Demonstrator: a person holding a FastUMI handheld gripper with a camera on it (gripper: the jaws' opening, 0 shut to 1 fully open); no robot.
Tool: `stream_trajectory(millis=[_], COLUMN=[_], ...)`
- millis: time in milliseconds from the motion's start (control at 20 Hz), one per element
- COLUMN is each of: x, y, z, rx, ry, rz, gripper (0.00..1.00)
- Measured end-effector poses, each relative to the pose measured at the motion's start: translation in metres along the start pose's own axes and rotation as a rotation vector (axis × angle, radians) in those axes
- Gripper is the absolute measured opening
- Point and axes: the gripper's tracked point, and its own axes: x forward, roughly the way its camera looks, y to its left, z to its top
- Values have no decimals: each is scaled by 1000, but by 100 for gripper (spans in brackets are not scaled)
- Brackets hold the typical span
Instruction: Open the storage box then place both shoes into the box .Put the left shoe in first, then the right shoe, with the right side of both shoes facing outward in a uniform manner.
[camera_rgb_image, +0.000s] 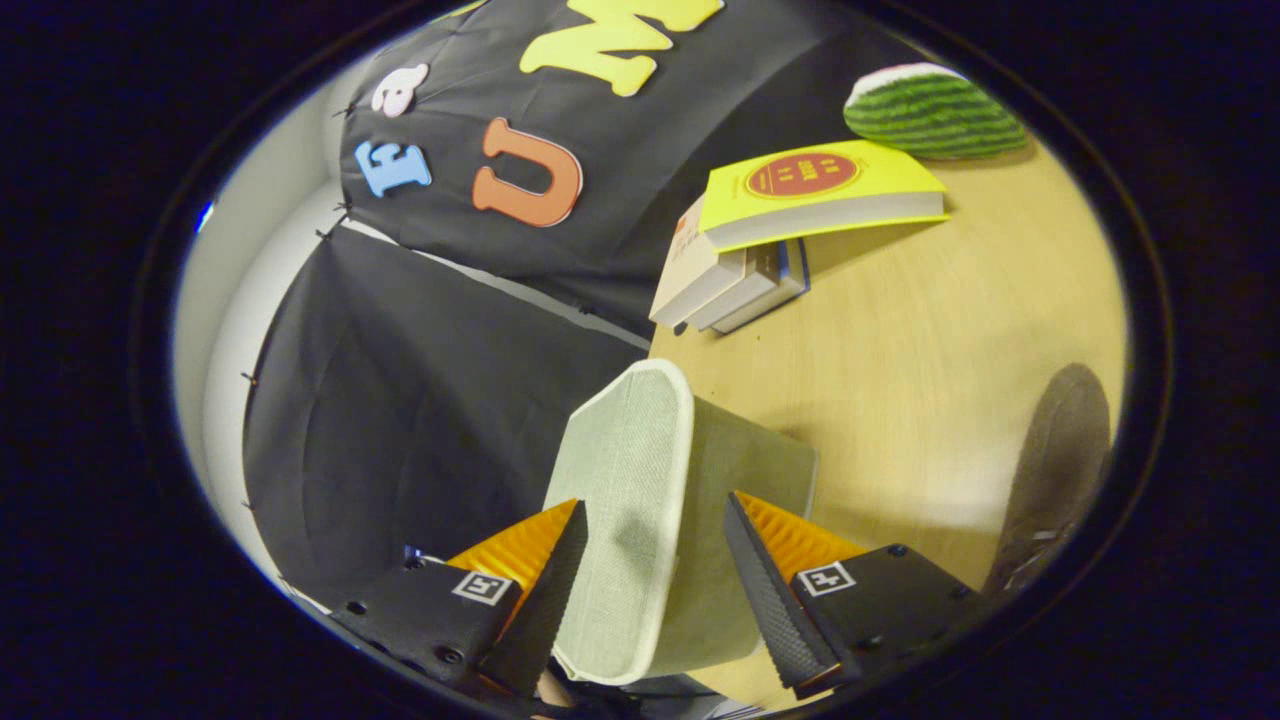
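One storage box (655, 520), pale green fabric with a cream-piped edge, stands on the wooden table (930, 340) at the very start of the job, its broad textured panel rising between the two fingers of the gripper (650, 590). The fingers are spread apart, one on each side of that panel. The left one seems to lie along the panel's piped edge and the right one shows table behind its tip, so neither visibly presses and nothing is clamped. Whether the panel is the lid or a side wall cannot be told from this tilted angle, and no opening shows.

The step in hand appears to be the first one, opening the box. The next move likely calls for closing the fingers on the panel's piped edge, or hooking it, and swinging or lifting it clear without tipping the light fabric box.

Off to the right of the fingers, a dark shoe (1060, 470) lies on the table, sole toward the camera; which foot it fits cannot be told. Well beyond the box, a stack of books (790, 230) with a yellow one on top sits on the table, and farther still a watermelon-striped cushion (930, 112).
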Motion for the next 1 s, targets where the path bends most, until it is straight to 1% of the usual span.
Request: stream_trajectory(millis=[50, 100, 150, 250, 300, 350, 400, 450, 550, 750, 1000], x=[-1, -1, 1, 3, 2, 3, 1, -1, 0, -3, -7], y=[7, 11, 11, 2, -1, 2, 5, 8, 9, 17, 41], z=[-4, -5, -5, 0, 1, -3, -3, -4, -5, -6, -10], rx=[25, 40, 41, 26, 24, 25, 29, 33, 35, 47, 55], ry=[27, 42, 53, 59, 75, 90, 100, 108, 119, 117, 79], rz=[56, 87, 96, 64, 65, 84, 105, 117, 121, 108, 84], gripper=[85, 82, 72, 53, 43, 31, 26, 19, 12, 6, 6])
